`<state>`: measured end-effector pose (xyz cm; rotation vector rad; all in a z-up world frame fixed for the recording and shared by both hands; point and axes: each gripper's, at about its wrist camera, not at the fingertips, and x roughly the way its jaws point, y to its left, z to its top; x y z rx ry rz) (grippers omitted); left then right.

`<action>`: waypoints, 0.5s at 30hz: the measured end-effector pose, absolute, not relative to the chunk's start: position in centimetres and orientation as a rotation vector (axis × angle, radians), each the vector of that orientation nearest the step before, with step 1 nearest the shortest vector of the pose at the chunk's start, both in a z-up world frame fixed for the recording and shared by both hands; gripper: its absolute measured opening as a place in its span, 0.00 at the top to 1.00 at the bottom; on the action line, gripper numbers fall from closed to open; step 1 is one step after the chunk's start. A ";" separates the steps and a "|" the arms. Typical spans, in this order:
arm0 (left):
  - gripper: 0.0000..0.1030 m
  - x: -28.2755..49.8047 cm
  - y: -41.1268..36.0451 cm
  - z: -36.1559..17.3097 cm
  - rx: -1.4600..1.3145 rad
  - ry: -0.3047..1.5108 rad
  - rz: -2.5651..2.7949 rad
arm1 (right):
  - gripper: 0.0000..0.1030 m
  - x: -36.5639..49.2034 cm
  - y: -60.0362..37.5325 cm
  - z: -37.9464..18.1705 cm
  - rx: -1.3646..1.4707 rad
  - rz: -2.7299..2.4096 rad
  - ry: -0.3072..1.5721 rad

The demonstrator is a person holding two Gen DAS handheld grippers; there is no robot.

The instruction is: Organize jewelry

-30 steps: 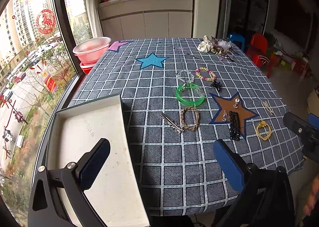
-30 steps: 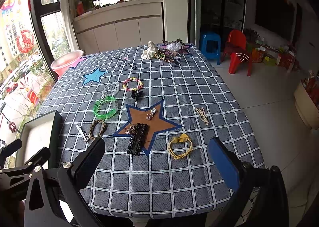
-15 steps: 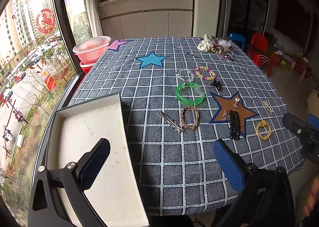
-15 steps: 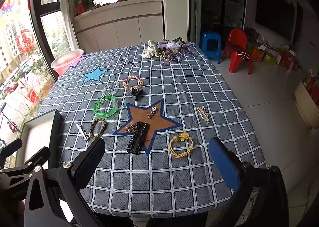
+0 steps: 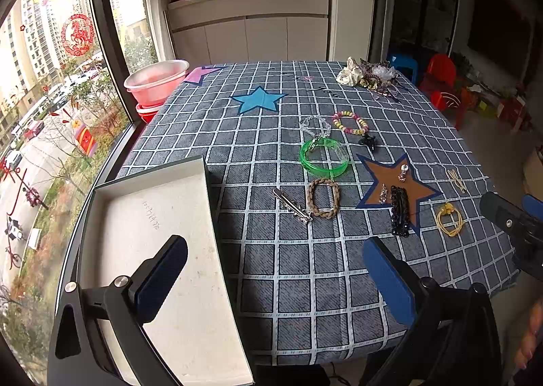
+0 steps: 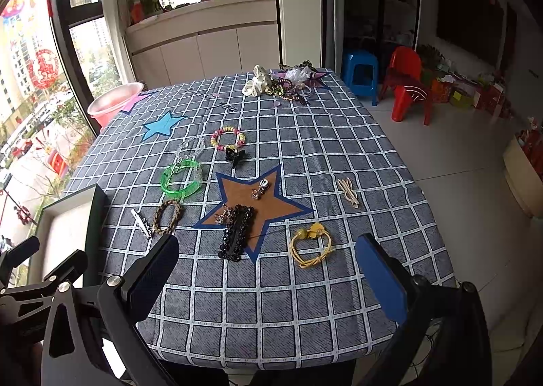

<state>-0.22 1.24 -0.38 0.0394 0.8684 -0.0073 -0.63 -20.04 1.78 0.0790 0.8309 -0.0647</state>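
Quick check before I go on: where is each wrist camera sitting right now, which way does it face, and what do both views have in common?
Left wrist: near the table's near-left corner, above the white tray, facing across the table; left gripper open, the right gripper's tip at right.
Right wrist: near edge, further right, facing the same way; right gripper open over the cloth, left gripper's frame at lower left.
Shared: green bangle, brown star, yellow cord loop.
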 end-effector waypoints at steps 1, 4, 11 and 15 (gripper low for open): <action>0.00 -0.3 1.2 -0.4 0.039 0.869 -0.007 | 0.00 -0.6 -20.0 1.7 0.079 -0.065 0.831; 0.00 -0.2 1.2 -0.4 0.039 0.871 -0.007 | 0.00 -0.6 -20.0 1.7 0.079 -0.064 0.833; 0.00 -0.1 1.2 -0.3 0.040 0.874 -0.008 | 0.00 -0.5 -20.1 1.7 0.079 -0.063 0.834; 0.00 -0.1 1.2 -0.3 0.041 0.875 -0.008 | 0.00 -0.4 -20.1 1.6 0.080 -0.062 0.835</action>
